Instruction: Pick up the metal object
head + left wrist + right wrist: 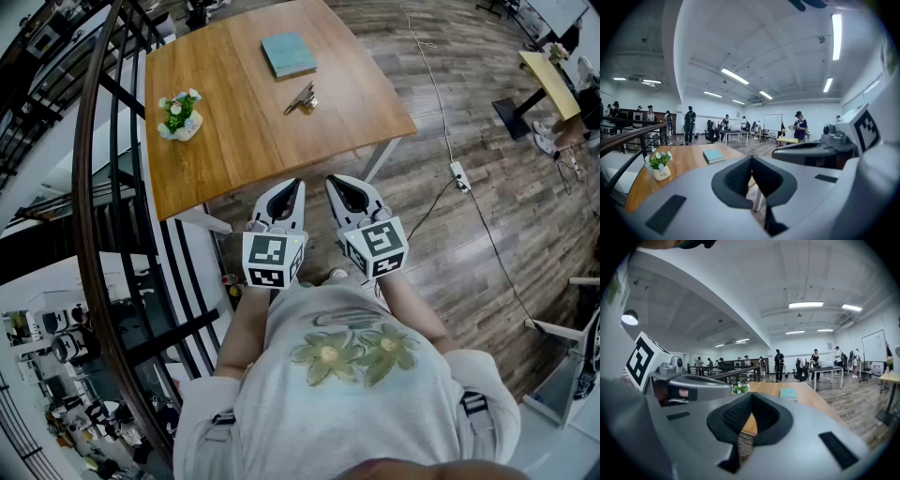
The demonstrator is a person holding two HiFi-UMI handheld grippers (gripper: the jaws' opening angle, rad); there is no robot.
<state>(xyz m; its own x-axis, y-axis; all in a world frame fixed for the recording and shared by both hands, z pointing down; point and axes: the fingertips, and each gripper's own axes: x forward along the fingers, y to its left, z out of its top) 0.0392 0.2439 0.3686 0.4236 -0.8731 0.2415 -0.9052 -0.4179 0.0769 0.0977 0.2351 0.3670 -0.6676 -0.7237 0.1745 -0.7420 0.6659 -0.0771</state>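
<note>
Closed left claw [298,185], right claw [331,181]; flowers [178,105] in pot [185,130]

The bench [234,141] lies at 12 o'clock from the person. On it, the book [289,53] lies toward the far edge. The metal object [301,98] lies at 5 o'clock from the book, near it but apart. The flower pot [180,115] stands at 9 o'clock from the metal object, well apart, near the bench's left edge. The railing [94,216] runs at 9 o'clock from the bench. The power strip [458,174] lies on the floor at 4 o'clock from the bench. The left gripper [292,183] and right gripper [336,180] sit side by side short of the bench's near edge, with the metal object at 12 o'clock.
</note>
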